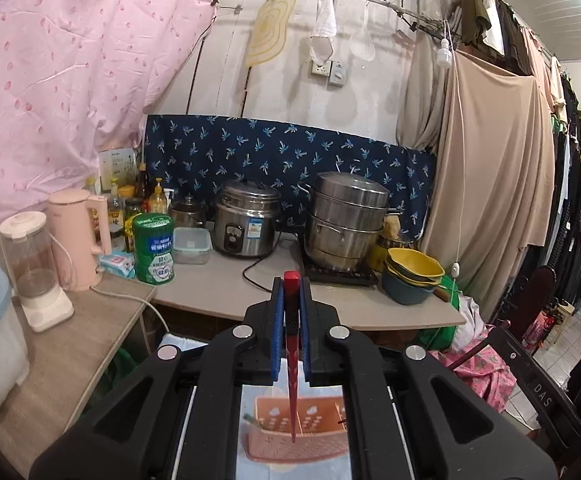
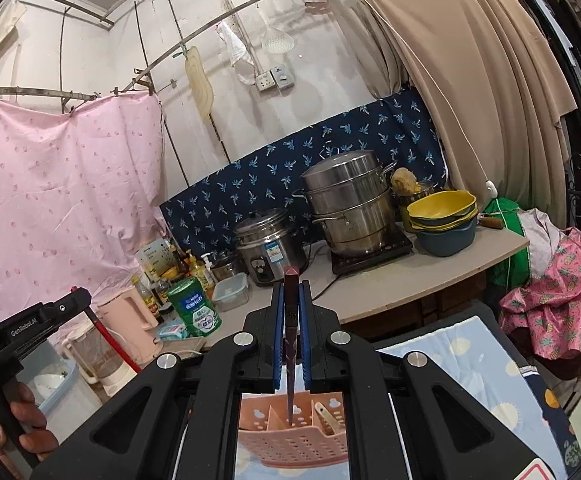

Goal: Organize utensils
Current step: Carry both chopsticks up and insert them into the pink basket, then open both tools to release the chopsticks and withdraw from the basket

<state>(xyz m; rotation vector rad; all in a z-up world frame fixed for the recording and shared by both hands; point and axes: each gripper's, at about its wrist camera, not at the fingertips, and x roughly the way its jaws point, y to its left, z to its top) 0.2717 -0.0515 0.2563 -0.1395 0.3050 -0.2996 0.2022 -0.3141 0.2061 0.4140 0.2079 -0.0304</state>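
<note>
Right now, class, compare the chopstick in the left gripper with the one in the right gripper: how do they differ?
The left gripper's chopstick is bright red; the right gripper's chopstick is a dark brownish maroon. The left one's tip hangs over the front wall of the pink basket; the right one's tip points into a middle compartment. Both are clamped upright between shut blue pads, square end up, tip down.

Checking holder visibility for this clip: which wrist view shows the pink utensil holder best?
The right wrist view: the pink utensil holder shows its dividers and a pale utensil inside. In the left wrist view, the holder is darker and its compartments are less clear.
</note>
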